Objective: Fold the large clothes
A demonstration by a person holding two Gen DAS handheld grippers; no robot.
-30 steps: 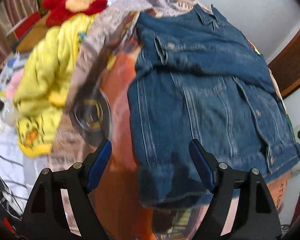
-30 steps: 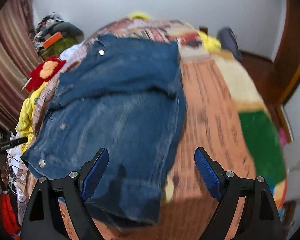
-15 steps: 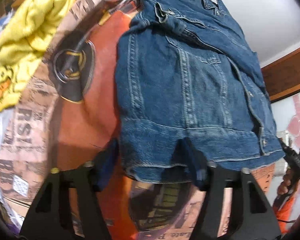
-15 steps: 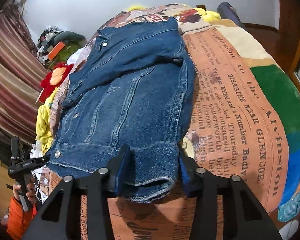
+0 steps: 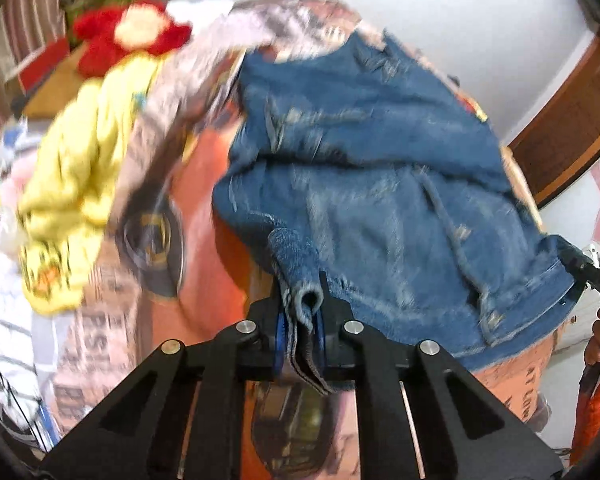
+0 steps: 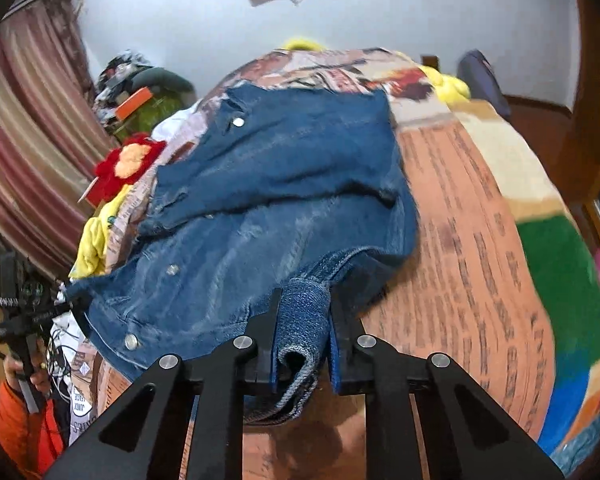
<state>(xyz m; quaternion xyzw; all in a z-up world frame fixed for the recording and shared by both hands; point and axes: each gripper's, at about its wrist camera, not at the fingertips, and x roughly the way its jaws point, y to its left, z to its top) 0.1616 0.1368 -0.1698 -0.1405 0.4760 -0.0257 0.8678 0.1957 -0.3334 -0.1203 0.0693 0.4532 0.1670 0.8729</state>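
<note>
Denim jacket [image 5: 380, 184] spread on the newspaper-print bedspread [image 6: 480, 240], collar at the far end, sleeves already laid across the upper body, hem at the near edge. Left gripper [image 5: 300, 334] pinched onto a bunched fold of hem, jaws just closed down from wide, denim sandwiched between the blue pads [image 5: 278, 336]. Right gripper [image 6: 302, 344] same story at the other hem corner: jaws just closed, rolled waistband clamped between them. Both hem corners lifted slightly off the bedspread, rest of jacket lying flat. Left view motion-blurred, so seam detail on that side unreadable. Yellow garment [image 5: 72, 184] and red plush toy [image 5: 128, 36] sitting beyond the jacket's left edge, well apart, not in the way. Step in hand: grasp complete, start of the bottom-to-top fold. Next move likely: raise both corners together, carry hem over toward the collar, keep both hands level and evenly spaced so the fold line stays square, then lower onto the sleeves and release. Risks: thick denim slipping out of a shallow pinch; uneven lift skewing the fold; sleeves dragged out of place.
</note>
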